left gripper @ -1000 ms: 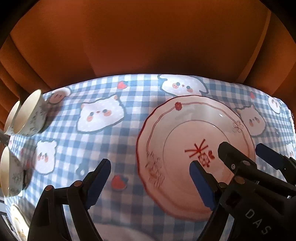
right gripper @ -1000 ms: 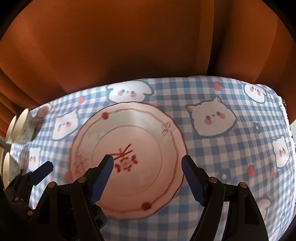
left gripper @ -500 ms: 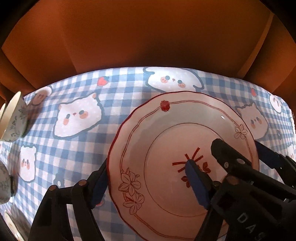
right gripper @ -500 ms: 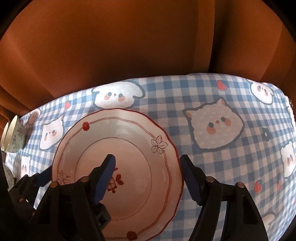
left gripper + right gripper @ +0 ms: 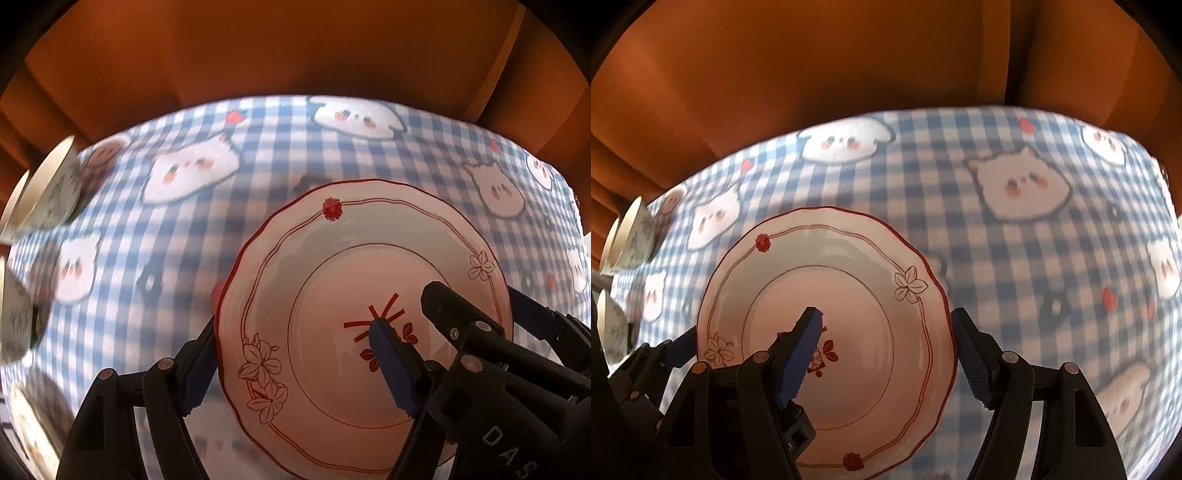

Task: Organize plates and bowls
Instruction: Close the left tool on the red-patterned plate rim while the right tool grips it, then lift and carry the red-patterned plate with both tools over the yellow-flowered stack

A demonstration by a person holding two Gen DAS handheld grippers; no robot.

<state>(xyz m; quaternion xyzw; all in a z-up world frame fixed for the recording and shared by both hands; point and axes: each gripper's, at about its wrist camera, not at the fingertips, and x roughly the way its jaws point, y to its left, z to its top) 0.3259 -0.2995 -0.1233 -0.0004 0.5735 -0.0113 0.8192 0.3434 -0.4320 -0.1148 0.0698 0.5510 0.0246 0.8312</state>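
Note:
A scalloped white plate [image 5: 332, 280] with a red rim and red flower pattern is lifted above the blue checked tablecloth; it also shows in the right wrist view [image 5: 849, 266]. My left gripper [image 5: 295, 363] straddles the plate's left rim, one finger under it and one over the middle. My right gripper [image 5: 890, 354] straddles the right rim the same way. Both hold the plate up. Several white bowls with grey-green pattern [image 5: 48, 192] stand at the left edge of the cloth, also seen in the right wrist view [image 5: 631, 240].
The tablecloth [image 5: 1034, 258] with cat and bear faces covers the table. An orange-brown curtain [image 5: 295, 48] hangs behind the far edge. The table's right side holds only the cloth.
The plate has risen off the cloth with both grippers on it. The background has blurred and shifted, and the bowls at the left have come back into the left wrist view.

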